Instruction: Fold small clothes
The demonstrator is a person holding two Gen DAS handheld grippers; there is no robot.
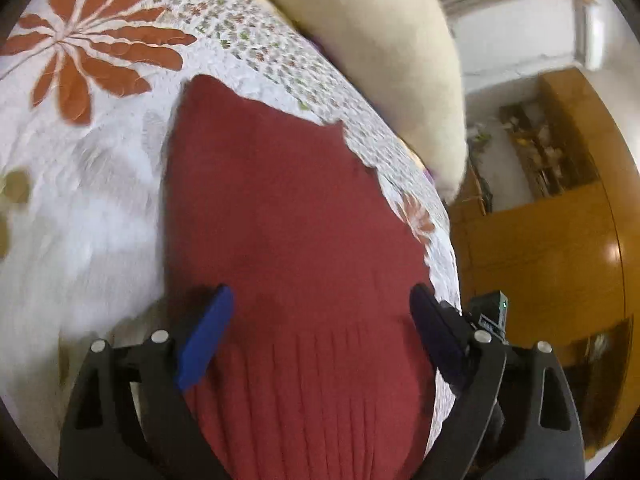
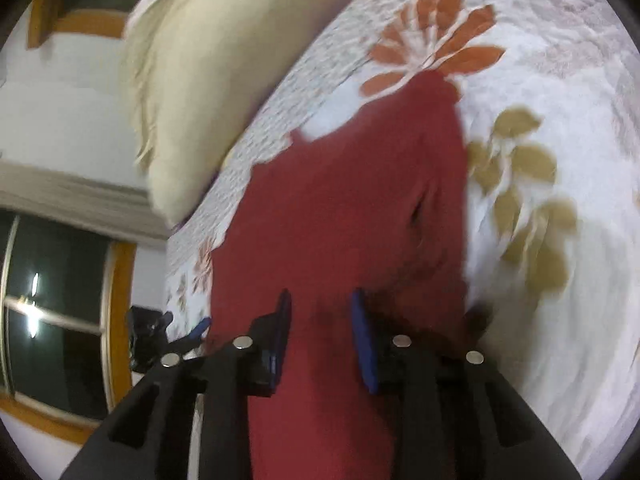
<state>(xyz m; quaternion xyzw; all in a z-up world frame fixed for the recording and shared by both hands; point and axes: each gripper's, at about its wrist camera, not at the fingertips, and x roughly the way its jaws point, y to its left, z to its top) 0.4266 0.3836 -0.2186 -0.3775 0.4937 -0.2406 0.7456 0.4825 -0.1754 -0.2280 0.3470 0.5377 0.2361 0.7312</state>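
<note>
Red knit garment point(image 1: 288, 208) is kept flat on the bed point(image 1: 80, 200) for folding; left tool point(image 1: 320, 300) spread wide, right tool point(image 2: 320, 300) parted too, nothing pinched.

Matt ribbed red knit garment point(image 1: 288, 216) on seemingly quilted cotton bedspread point(image 1: 92, 200), glossy wooden cabinet point(image 1: 560, 256)

A bed covered by a white quilt point(image 1: 80, 208) printed with orange and tan flowers. A dark red garment point(image 1: 288, 216) lies spread flat on it, and a cream pillow point(image 1: 384, 52) rests at the far edge.
</note>
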